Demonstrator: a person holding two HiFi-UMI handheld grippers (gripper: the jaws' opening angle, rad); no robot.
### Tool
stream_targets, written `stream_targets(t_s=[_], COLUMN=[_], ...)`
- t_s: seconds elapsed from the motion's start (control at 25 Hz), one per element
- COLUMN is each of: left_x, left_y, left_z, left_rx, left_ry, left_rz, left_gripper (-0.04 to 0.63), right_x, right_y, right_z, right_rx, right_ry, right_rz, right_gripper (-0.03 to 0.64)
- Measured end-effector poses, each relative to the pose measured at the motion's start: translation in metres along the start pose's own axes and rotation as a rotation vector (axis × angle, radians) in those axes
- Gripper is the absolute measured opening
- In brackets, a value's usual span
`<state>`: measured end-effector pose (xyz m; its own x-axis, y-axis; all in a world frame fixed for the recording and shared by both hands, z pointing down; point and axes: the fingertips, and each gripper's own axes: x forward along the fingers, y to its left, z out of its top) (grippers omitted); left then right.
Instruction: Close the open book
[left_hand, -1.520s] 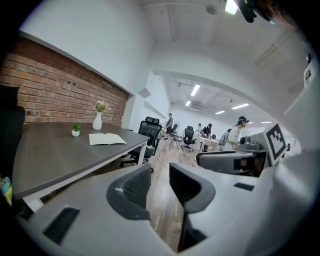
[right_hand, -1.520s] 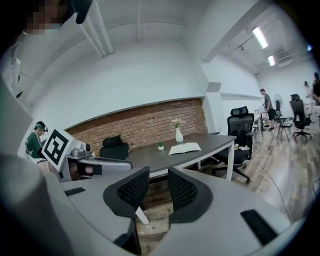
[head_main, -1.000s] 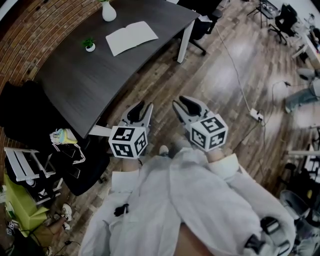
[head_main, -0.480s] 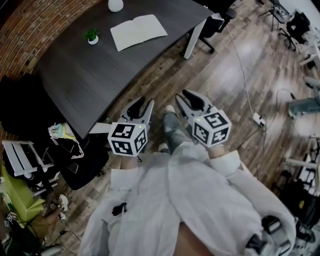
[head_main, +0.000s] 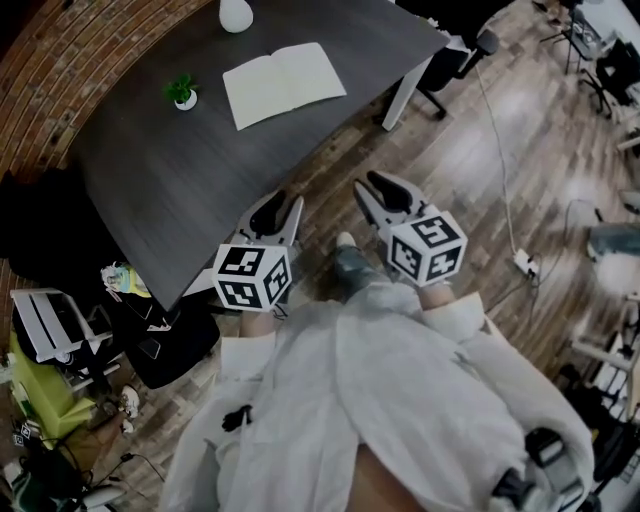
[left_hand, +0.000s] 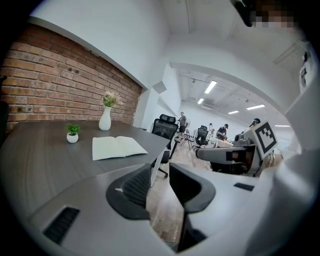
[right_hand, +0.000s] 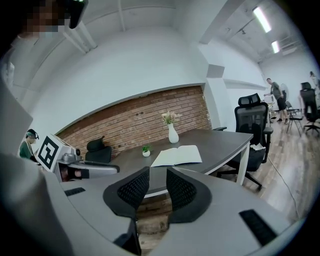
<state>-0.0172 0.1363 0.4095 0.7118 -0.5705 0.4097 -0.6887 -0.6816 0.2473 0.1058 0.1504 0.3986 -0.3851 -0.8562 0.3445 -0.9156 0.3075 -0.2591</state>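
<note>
While the open white-paged book (head_main: 285, 83) lies flat on the dark grey wooden table (head_main: 170, 180), between a small potted plant (head_main: 181, 91) and the table's edge, the left gripper (head_main: 283, 208) and right gripper (head_main: 368, 190) hang well short of it, the jaws of the 2 apart and empty.

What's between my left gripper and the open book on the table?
Only bare dark tabletop: nothing lies between the left gripper and the open book. The head view shows it; the small potted plant and white vase stand aside.
</note>
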Motion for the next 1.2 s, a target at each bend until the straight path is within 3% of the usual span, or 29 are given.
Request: stream_targets(t_s=[0.6, 1.2], left_x=[0.113, 0.140], left_y=[0.041, 0.061], left_z=[0.083, 0.082], left_rx=[0.004, -0.044], left_ry=[-0.023, 0.019], left_rz=[0.078, 0.101], left_gripper=[0.098, 0.098], right_x=[0.085, 0.117], right_y=[-0.093, -0.115], right_z=[0.070, 0.057], right_rx=[-0.029, 0.049], right_ry=[0.008, 0.078], right_rz=[0.092, 0.124], right_gripper=[0.094, 0.094])
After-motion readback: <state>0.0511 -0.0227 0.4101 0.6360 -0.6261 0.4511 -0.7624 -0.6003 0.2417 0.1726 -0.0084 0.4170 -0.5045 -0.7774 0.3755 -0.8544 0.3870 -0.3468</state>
